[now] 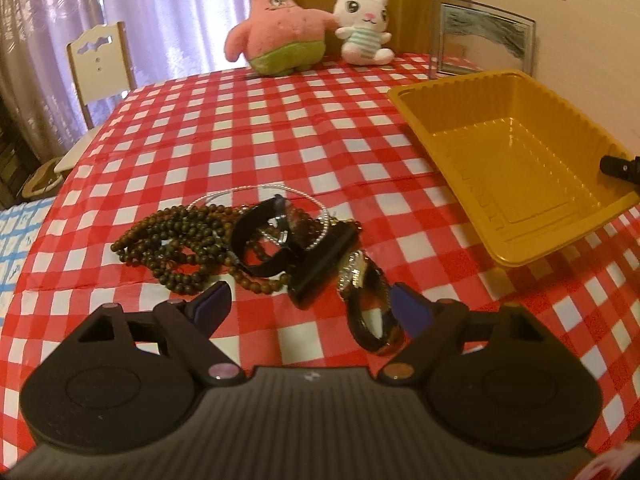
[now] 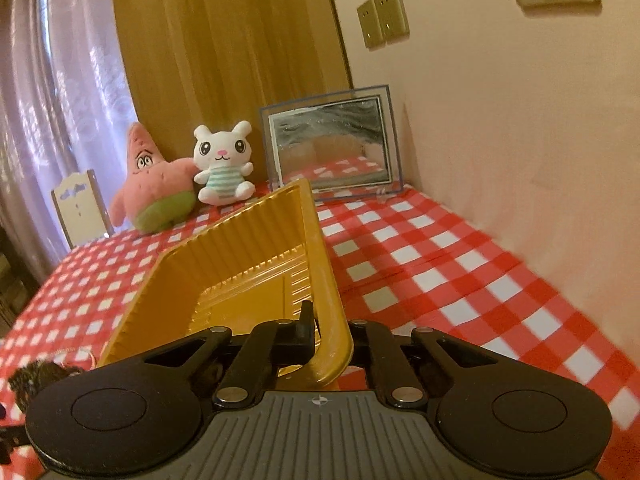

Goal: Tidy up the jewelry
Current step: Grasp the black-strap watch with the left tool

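1. Left gripper (image 1: 308, 300): jaws spread wide, empty, poised over the jewelry heap (image 1: 256, 240) on the checked tablecloth (image 1: 280, 132).
2. Right gripper (image 2: 320, 332): clamped on the yellow tray (image 2: 256, 256) wall (far finger hidden, tray apparently tilted).

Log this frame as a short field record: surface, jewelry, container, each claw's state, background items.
surface: red-and-white checked tablecloth
jewelry: bead strands, pearl strand and black watches piled together, outside the tray
container: yellow tray, empty, near edge lifted
left claw: open, above the pile, holding nothing
right claw: shut on the tray rim
background: pink star plush, white bunny plush, framed mirror
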Available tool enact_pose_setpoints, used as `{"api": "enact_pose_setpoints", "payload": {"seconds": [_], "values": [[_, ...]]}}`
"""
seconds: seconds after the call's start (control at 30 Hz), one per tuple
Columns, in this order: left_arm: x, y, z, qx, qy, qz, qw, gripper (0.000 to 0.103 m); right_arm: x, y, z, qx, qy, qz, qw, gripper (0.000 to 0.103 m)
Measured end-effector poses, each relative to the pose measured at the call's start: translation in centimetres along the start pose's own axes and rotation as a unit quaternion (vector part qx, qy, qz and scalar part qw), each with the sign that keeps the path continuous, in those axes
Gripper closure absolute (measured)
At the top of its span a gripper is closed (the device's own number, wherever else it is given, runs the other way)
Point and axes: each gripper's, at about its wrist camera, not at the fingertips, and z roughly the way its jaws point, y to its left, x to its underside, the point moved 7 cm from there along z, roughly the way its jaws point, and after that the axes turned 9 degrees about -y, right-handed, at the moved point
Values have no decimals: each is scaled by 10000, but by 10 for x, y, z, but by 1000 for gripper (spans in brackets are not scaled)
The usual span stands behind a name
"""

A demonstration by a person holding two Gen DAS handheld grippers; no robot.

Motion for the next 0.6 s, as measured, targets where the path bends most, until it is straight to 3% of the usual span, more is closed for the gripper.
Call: {"api": "enact_pose_setpoints", "payload": {"seconds": [0.23,0.6], "values": [[7,-13,-4,178,-141,270,9994,24,-4,-4,-23,73,-15,-257,9996,97],[16,-25,6,426,-179,478,9978,59,-7,-7,-38,200,6,-432,9989,97]]}}
